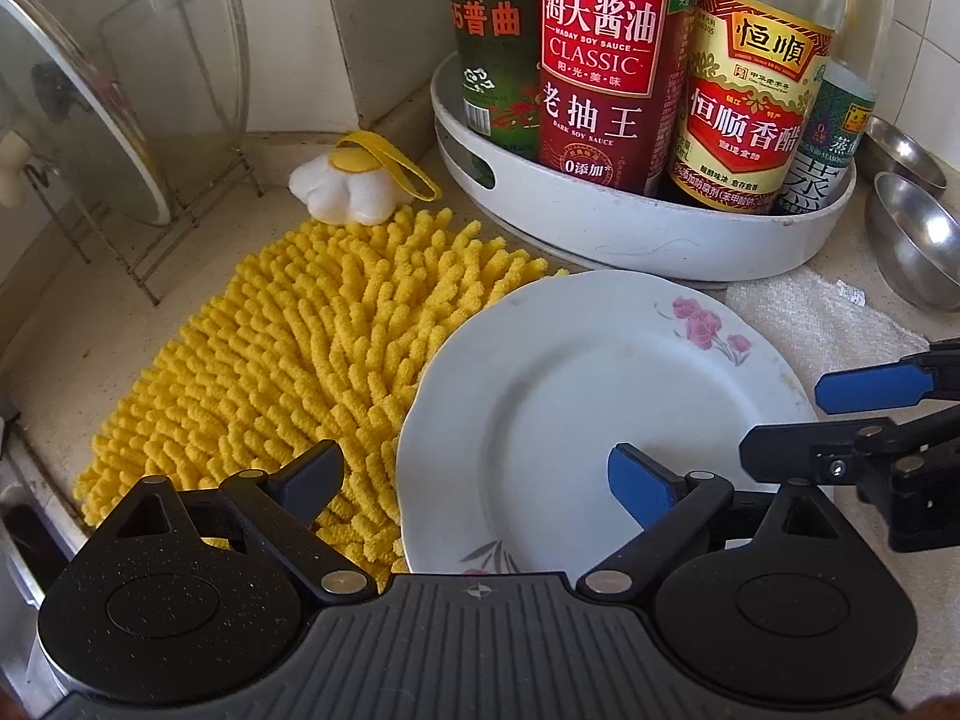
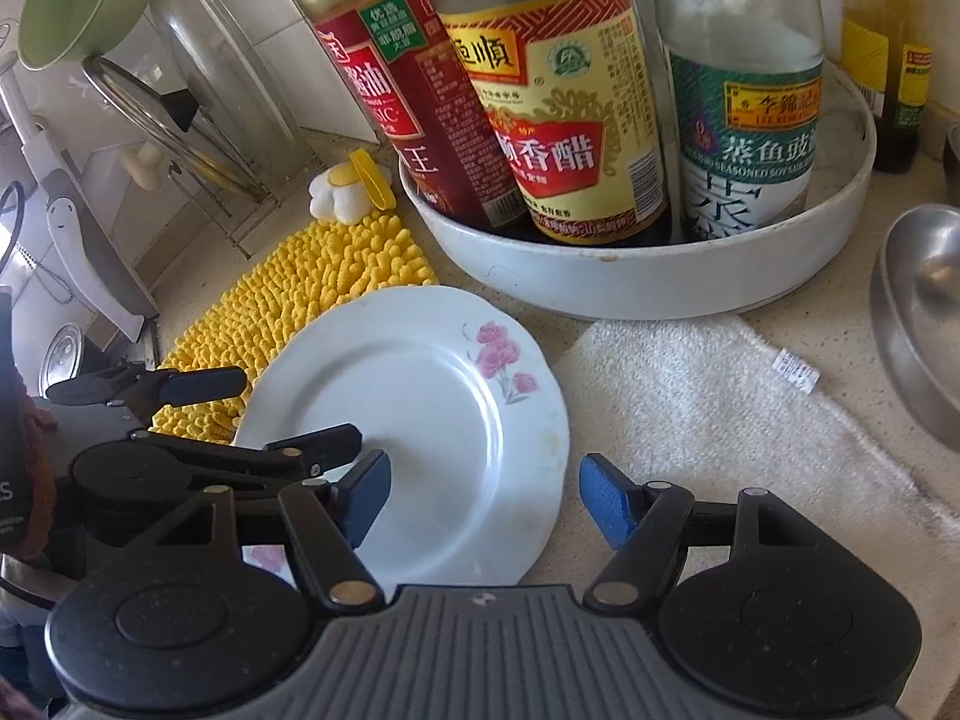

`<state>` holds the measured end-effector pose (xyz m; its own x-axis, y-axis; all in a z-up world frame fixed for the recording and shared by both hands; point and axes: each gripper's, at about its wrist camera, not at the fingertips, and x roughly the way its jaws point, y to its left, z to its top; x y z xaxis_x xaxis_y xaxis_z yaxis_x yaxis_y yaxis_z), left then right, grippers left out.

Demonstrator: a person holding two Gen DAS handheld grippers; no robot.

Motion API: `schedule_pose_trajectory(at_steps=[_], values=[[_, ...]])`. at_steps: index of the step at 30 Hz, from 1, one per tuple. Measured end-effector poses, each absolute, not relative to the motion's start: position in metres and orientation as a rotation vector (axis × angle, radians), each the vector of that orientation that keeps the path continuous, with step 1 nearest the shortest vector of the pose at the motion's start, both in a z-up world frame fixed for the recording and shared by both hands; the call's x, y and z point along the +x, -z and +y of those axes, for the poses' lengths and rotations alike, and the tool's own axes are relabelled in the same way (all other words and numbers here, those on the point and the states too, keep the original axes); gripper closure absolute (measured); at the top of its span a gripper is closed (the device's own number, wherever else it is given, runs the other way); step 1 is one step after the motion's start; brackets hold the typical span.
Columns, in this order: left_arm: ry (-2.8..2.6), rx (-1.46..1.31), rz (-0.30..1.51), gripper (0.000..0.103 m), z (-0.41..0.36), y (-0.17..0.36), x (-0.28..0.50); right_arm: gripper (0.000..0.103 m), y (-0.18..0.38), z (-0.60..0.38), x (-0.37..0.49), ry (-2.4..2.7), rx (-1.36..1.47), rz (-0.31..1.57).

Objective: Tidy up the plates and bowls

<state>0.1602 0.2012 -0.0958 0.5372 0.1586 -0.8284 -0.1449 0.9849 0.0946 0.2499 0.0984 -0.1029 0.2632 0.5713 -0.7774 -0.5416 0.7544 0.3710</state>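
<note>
1 plate (image 2: 420,420) flat on counter, part on yellow mat (image 1: 288,348), between both claws: left gripper (image 1: 474,480) and right gripper (image 2: 480,492) spread, empty, likely poised for its rim.

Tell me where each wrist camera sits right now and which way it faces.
Left wrist: on the left gripper, low over the counter, facing the floral plate, yellow mat and bottle tray; own open fingers show, right gripper enters at right.
Right wrist: on the right gripper, facing the same plate from its near right edge, white towel ahead; own open fingers show, left gripper at left.
Shared: plate, mat, tray, both grippers.
</note>
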Motion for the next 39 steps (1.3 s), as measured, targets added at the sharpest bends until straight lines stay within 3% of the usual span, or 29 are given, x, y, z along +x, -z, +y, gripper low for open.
schedule_pose_trajectory(at_steps=[11,24,39], values=[[-0.138,-0.006,0.982,0.005,0.206,0.100,0.163,0.032,0.113,0.104,0.245,-0.745,0.050,1.091],[-0.082,-0.057,0.974,0.007,0.196,0.101,0.150,0.050,0.113,0.091,0.246,-0.716,0.103,1.087],[-0.066,-0.030,0.988,0.008,0.179,0.092,0.146,0.051,0.102,0.069,0.232,-0.671,0.141,1.090]])
